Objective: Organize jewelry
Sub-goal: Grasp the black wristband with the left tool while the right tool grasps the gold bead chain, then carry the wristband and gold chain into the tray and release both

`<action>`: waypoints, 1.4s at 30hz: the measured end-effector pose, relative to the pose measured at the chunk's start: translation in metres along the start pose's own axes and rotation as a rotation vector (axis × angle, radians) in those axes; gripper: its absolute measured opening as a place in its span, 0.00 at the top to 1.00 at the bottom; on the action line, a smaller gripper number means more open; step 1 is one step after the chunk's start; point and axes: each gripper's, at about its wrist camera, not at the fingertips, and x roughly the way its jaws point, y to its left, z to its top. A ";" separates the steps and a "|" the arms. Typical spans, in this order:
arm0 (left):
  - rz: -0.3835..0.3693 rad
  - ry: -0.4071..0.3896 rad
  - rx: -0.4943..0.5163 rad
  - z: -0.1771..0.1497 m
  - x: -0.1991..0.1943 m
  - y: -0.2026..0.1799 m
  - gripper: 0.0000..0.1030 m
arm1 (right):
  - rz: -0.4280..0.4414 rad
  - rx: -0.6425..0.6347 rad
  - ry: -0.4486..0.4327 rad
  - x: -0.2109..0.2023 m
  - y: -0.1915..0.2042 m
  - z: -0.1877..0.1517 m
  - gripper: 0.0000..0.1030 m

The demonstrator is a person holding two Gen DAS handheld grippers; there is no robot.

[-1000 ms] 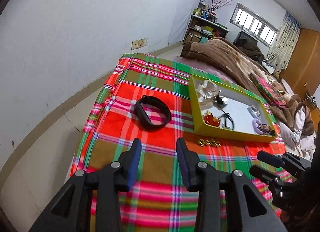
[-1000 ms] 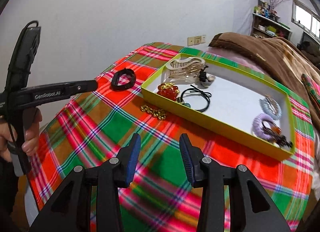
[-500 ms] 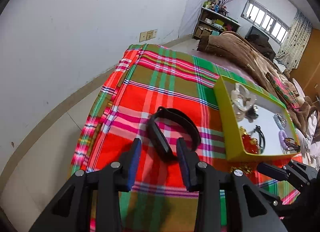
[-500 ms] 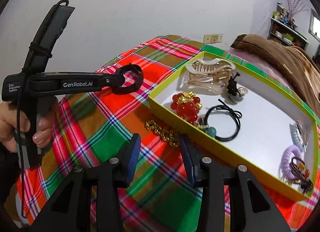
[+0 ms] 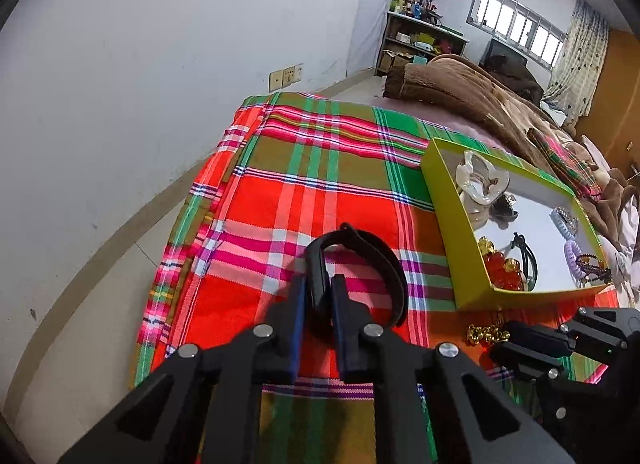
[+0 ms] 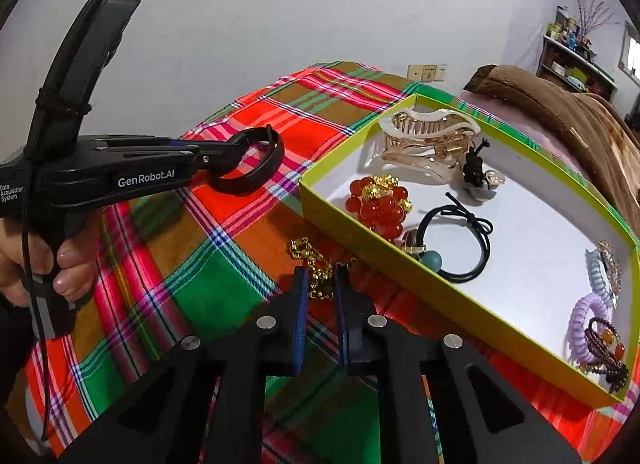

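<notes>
Both pairs of tongs have just been closing, each with a piece of jewelry between its fingers. The left tongs (image 5: 319, 296) now pinch the near side of the black wristband (image 5: 360, 264), which lies on the plaid cloth (image 5: 304, 200) to the left of the yellow-green box (image 5: 448, 232); the band's loop stands out past the fingertips. A second ago these fingers stood wide, well short of the band, and half a second ago they straddled it.

The right tongs (image 6: 321, 284) have narrowed around the gold chain (image 6: 310, 258), which sits on the cloth just outside the box's near wall. The chain's near end is between the pads, and the grip looks made, though the small links make full contact hard to confirm. Earlier these fingers were open with the chain ahead of them.

The box already holds a beige claw clip (image 6: 430, 136), a red bead bracelet (image 6: 378, 206), a black hair tie (image 6: 460, 240), and coil ties at its far end.

By my reading, the two loose pieces outside the box are now both secured, so the reach is finished and what remains is lifting each over the box wall. The chain is limp and may dangle or snag the wall if carried low.
</notes>
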 end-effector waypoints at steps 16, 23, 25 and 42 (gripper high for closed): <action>-0.043 -0.002 -0.008 -0.039 -0.039 -0.007 0.87 | 0.005 0.087 -0.020 -0.060 -0.013 -0.053 0.89; -0.080 -0.005 -0.022 -0.055 -0.056 -0.017 0.88 | 0.001 0.174 -0.066 -0.090 -0.031 -0.064 0.89; -0.091 -0.014 -0.019 -0.057 -0.064 -0.023 0.88 | -0.001 0.179 -0.090 -0.103 -0.031 -0.065 0.89; -0.151 -0.087 0.055 -0.045 -0.116 -0.076 0.88 | -0.039 0.173 -0.223 -0.174 -0.041 -0.047 0.89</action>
